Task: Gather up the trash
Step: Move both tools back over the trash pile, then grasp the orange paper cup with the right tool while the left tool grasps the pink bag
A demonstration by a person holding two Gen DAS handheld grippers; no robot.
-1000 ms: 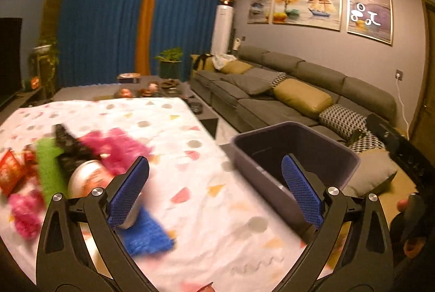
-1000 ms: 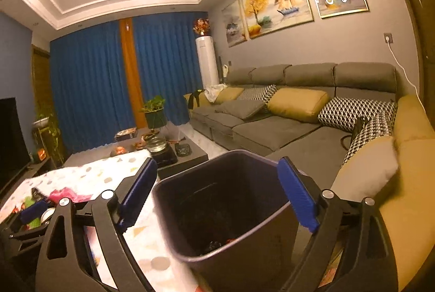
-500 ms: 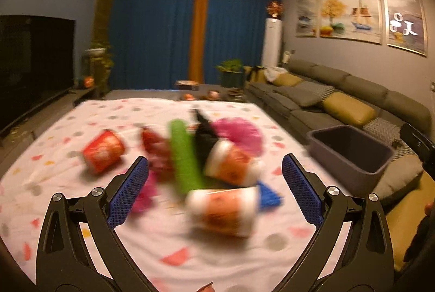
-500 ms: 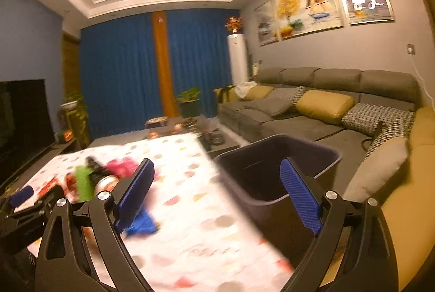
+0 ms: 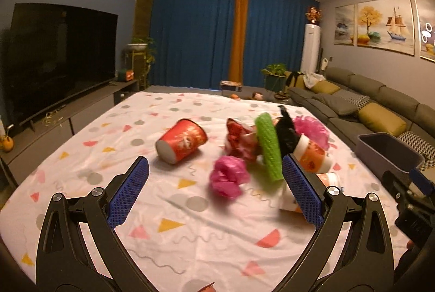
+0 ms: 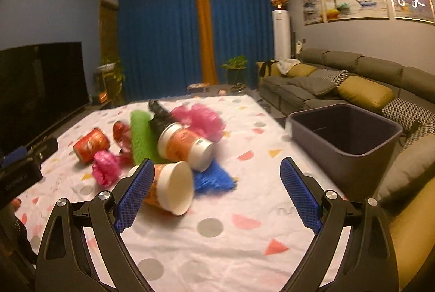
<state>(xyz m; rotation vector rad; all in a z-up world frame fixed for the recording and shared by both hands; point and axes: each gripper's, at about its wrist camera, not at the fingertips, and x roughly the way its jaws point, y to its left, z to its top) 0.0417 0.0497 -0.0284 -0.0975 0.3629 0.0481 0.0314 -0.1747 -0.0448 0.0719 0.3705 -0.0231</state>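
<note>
Living room at night, blue curtains (image 5: 195, 30) at the back, grey sofa (image 6: 334, 85) down the right side, and a table under a white cloth (image 5: 190, 232) with coloured dots and triangles. Both views are a bit motion-blurred.

Left gripper (image 5: 214, 192) is spread wide with nothing in it, hanging over bare cloth. Just past its tips sits a crumpled pink bag (image 5: 227, 179), then a green mesh sleeve (image 5: 267, 146) and a red wrapper (image 5: 239, 141). A red cup (image 5: 182, 141) lies on its side a little apart to the left.

Right gripper (image 6: 217, 194) is wide open and empty too. An orange paper cup (image 6: 171, 188) lies tipped over right by its left finger, mouth toward the camera. Behind that is a blue mesh piece (image 6: 213, 179), a second orange cup (image 6: 187, 147), something black (image 6: 160, 117) and a pink pom-pom thing (image 6: 198, 117). The dark bin (image 6: 345, 139) stands off the table's right edge, next to the sofa, well apart from the pile.
</note>
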